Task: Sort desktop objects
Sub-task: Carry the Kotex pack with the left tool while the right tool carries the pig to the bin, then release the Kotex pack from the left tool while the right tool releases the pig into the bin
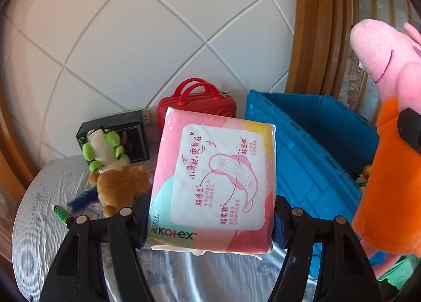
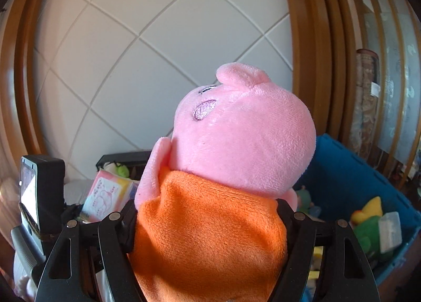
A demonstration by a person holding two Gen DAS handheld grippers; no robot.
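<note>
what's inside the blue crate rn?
Right wrist view shows the blue crate holding a yellow-and-green plush, a clear plastic box and a greenish toy. The pink pig plush covers the rest.

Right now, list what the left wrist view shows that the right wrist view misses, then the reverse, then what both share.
Left wrist only: a red handbag, a brown plush bear and a green pen.
Right wrist only: the bin's contents, including a clear plastic box.
Both: the Kotex pack in the left gripper, the pink pig plush in the right gripper, and the blue bin.
</note>
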